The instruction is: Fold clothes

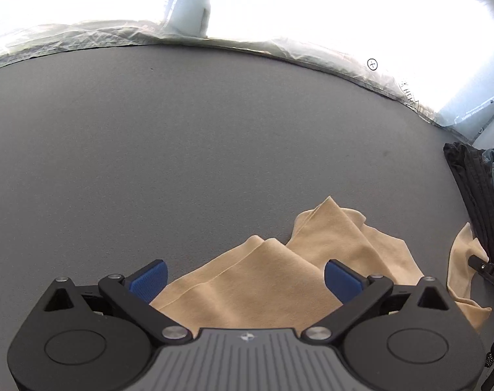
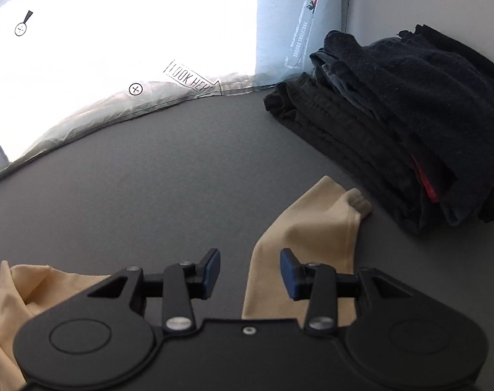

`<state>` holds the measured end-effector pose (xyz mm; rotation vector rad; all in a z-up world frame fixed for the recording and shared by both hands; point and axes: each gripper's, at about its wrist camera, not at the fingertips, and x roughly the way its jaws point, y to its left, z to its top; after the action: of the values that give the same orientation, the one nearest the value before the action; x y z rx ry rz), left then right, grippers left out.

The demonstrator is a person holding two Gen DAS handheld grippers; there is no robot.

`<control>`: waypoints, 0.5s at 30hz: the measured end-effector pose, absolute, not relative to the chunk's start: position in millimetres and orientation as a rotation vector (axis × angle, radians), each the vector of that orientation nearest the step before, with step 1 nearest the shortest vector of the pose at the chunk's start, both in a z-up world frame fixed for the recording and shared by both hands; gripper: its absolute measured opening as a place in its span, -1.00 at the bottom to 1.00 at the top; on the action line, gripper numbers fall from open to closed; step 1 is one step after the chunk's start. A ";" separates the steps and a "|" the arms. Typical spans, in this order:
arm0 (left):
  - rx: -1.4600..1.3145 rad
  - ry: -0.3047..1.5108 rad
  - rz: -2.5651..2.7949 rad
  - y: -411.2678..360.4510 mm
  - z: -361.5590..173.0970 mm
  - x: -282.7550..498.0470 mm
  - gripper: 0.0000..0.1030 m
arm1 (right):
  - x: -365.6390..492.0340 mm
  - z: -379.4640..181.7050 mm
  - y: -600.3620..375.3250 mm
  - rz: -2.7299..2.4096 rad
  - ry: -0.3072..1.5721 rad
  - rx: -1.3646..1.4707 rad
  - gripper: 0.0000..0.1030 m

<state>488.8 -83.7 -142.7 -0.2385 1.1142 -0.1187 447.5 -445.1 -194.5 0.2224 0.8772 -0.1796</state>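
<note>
The beige garment (image 1: 266,280) lies crumpled on the near part of the grey worktop (image 1: 181,146), with a sleeve (image 2: 315,228) stretched toward the far right, its cuff near the stack of dark folded clothes (image 2: 393,130) but apart from it. The left claw (image 1: 243,277) stands wide over the bunched body of the garment, pads clear of the cloth; the right claw (image 2: 250,270) is partly open above the sleeve, holding nothing. The step in hand looks like spreading the garment flat before any fold. To do it well, each claw should pinch a single layer at an edge or seam, not a bunched ridge, then draw the cloth apart and low across the worktop, keeping the sleeve clear of the dark stack.
</note>
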 end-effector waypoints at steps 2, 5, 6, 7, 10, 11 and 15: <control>-0.203 1.093 -0.195 -99.8 -144.1 501.7 0.88 | 453.8 -206.3 -424.1 -0.074 0.932 0.266 -0.20; -0.125 1.085 -0.331 -128.9 -151.3 525.8 0.88 | 463.7 -214.5 -397.0 -0.007 0.991 0.224 -0.20; -0.100 1.096 -0.385 -137.6 -155.5 534.1 0.87 | 464.9 -216.3 -389.8 -0.002 1.011 0.205 -0.20; -0.079 1.105 -0.428 -145.5 -160.1 541.6 0.84 | 465.6 -217.2 -384.7 0.002 1.024 0.188 -0.20; -0.016 1.143 -0.501 -166.7 -173.9 563.0 0.71 | 463.9 -217.6 -378.7 0.016 1.042 0.168 -0.19; -0.005 1.154 -0.529 -171.7 -177.5 567.7 0.65 | 463.4 -217.7 -378.1 0.017 1.049 0.167 -0.15; 0.007 1.210 -0.616 -186.9 -193.9 584.6 0.51 | 467.4 -218.3 -383.0 0.024 1.063 0.153 -0.05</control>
<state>584.6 -186.9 -193.9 0.0072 1.2097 -0.6158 467.4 -383.0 -218.3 0.1535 1.0633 0.0239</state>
